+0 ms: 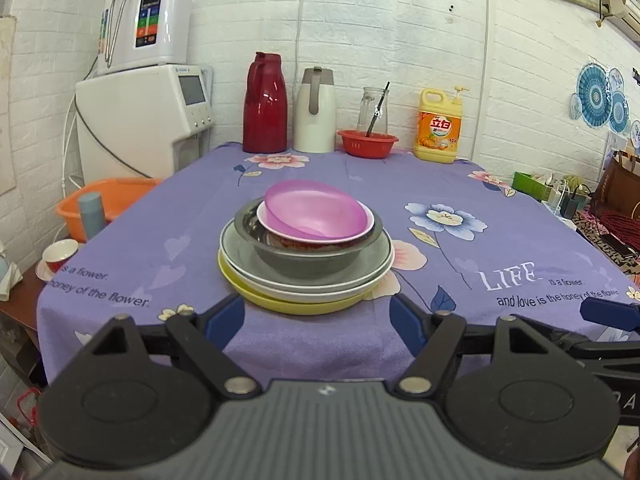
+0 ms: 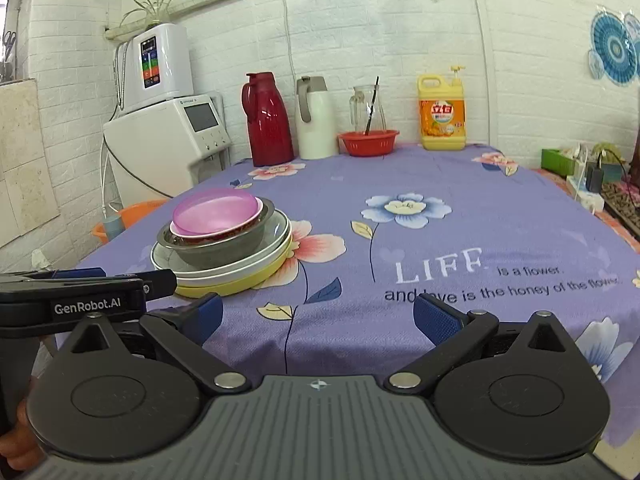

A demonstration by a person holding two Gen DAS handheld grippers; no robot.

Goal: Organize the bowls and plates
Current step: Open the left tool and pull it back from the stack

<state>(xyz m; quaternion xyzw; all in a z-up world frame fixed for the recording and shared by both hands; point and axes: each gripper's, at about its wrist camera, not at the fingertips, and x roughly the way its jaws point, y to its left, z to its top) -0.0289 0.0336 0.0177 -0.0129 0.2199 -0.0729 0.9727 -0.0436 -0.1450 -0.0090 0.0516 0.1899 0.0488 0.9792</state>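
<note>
- Left gripper (image 1: 318, 320) sits nearest, at the table's (image 1: 500, 248) near edge, jaws spread wide and holding nothing.
- Right gripper (image 2: 318, 318) sits at the same edge, further right, jaws also spread and empty; its view catches the left gripper side-on at the left.
- Just beyond the left gripper's fingertips, straight ahead and apart from them, stands the stack: a yellow plate (image 1: 280, 304) at the bottom, a white plate (image 1: 304, 286) on it, then a steel bowl (image 1: 296, 258).
- Inside the steel bowl nests a red bowl (image 1: 320, 243), white inside, and in that a pink bowl (image 1: 316, 210).
- The pink bowl is tilted, its mouth turned toward the grippers.
- From the right gripper the stack lies ahead and to the left.
- The lower plates are mostly hidden by the dishes above.
- Along the far edge: a red flask (image 1: 265, 104), white flask (image 1: 315, 112), red basket (image 1: 367, 143), and soap bottle (image 1: 439, 126).
</note>
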